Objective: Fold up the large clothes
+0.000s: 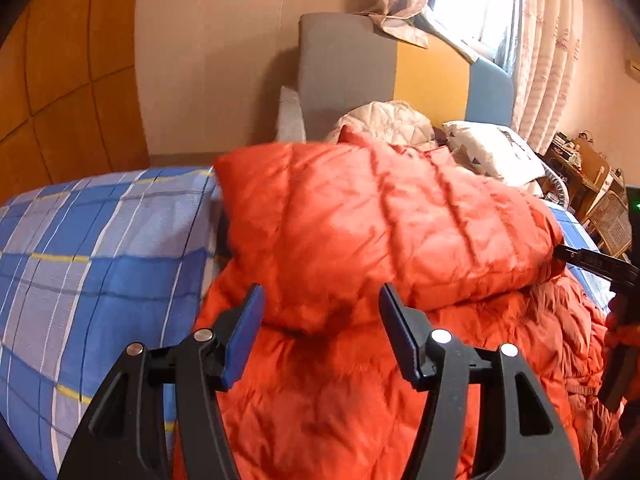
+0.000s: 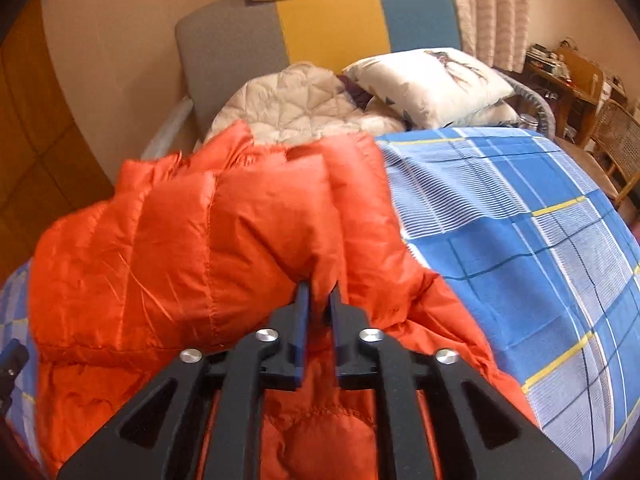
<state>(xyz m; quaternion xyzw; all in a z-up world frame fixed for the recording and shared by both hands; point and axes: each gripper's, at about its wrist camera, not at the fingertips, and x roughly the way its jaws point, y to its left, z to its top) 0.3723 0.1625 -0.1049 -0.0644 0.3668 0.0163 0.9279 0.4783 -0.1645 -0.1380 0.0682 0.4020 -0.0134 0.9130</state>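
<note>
An orange quilted down jacket (image 1: 380,220) lies on the bed, its upper part folded over the lower part. My left gripper (image 1: 322,312) stands open just above the jacket, with the rounded fold edge lying loose between its blue pads. In the right wrist view the jacket (image 2: 180,240) fills the left half. My right gripper (image 2: 319,296) has its jaws a narrow gap apart, and the jacket's right edge sits at their tips without being pinched. One of my right gripper's fingers (image 1: 588,260) shows at the jacket's right edge in the left wrist view.
A blue plaid sheet (image 2: 520,240) covers the bed on both sides of the jacket. A white quilted garment (image 2: 304,104) and a printed pillow (image 2: 432,84) lie by the grey, yellow and blue headboard (image 2: 328,20). A wooden desk (image 2: 560,76) and wicker chair (image 2: 616,140) stand beyond the bed.
</note>
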